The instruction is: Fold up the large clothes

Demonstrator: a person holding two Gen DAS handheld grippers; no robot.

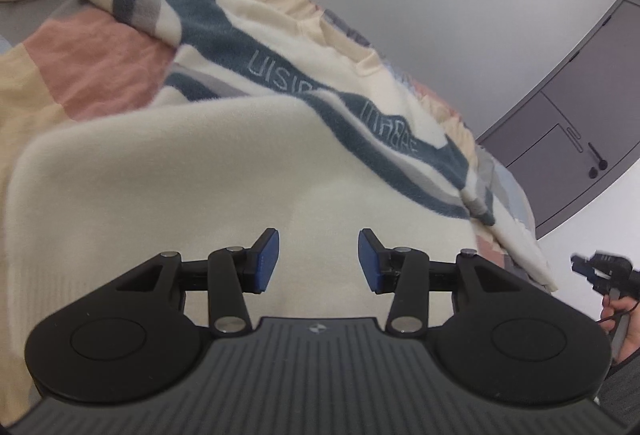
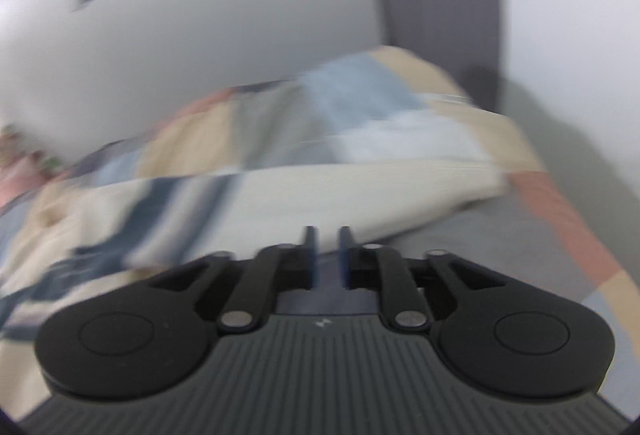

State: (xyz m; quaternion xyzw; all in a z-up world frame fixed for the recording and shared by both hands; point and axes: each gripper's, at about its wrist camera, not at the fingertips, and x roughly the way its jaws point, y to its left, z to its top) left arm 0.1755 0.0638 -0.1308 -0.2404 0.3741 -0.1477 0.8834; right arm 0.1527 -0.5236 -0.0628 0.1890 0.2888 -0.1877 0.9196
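Observation:
A large cream sweater (image 1: 192, 163) with dark teal and grey stripes and stitched lettering lies on the bed, one plain cream part folded over toward me. My left gripper (image 1: 319, 241) hovers over that cream fold with its blue pads wide apart and nothing between them. In the blurred right wrist view, the sweater (image 2: 320, 191) lies across the bed just beyond my right gripper (image 2: 327, 235). Its pads stand a narrow gap apart with no cloth in it. That right gripper (image 1: 588, 267) also shows at the right edge of the left wrist view, held in a hand (image 1: 624, 327) off the bed's side.
A patchwork quilt (image 1: 80, 67) in pink, beige, blue and grey covers the bed under the sweater. A grey cabinet (image 1: 580, 107) stands against the white wall past the bed's far end. Grey and pink quilt patches (image 2: 540, 235) lie bare to the right of the sweater.

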